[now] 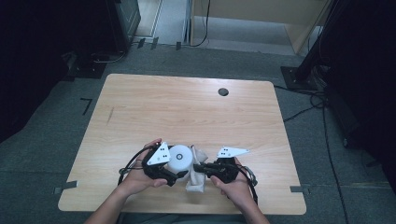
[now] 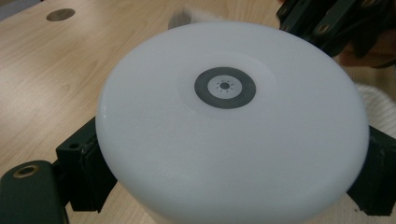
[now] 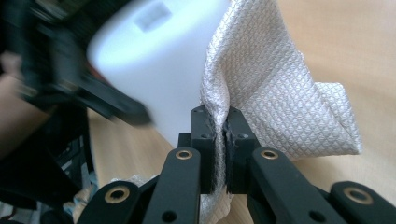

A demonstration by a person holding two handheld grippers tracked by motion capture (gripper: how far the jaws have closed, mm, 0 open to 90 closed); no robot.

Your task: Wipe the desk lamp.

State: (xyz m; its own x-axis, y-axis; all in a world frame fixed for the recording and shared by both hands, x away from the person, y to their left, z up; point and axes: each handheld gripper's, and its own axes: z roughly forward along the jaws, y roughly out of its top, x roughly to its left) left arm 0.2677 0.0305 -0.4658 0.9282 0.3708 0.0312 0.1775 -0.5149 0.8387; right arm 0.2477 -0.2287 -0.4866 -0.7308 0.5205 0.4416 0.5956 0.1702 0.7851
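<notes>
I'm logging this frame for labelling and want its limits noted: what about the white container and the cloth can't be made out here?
- White container: its base and lower wall, left gripper view, hidden by its own wide top and cut off by the bottom edge.
- Its side, right gripper view: motion-blurred; the pale rectangular mark is unreadable.
- Cloth: its lower end, right gripper view, hidden behind the right gripper.
- Cloth's weave, high view: too small.

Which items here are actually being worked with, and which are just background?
In use:
white round container, clamped by the left gripper
white textured cloth, pinched by the right gripper

Background:
wooden table with its grommet hole
floor cables
dark equipment stands
</notes>
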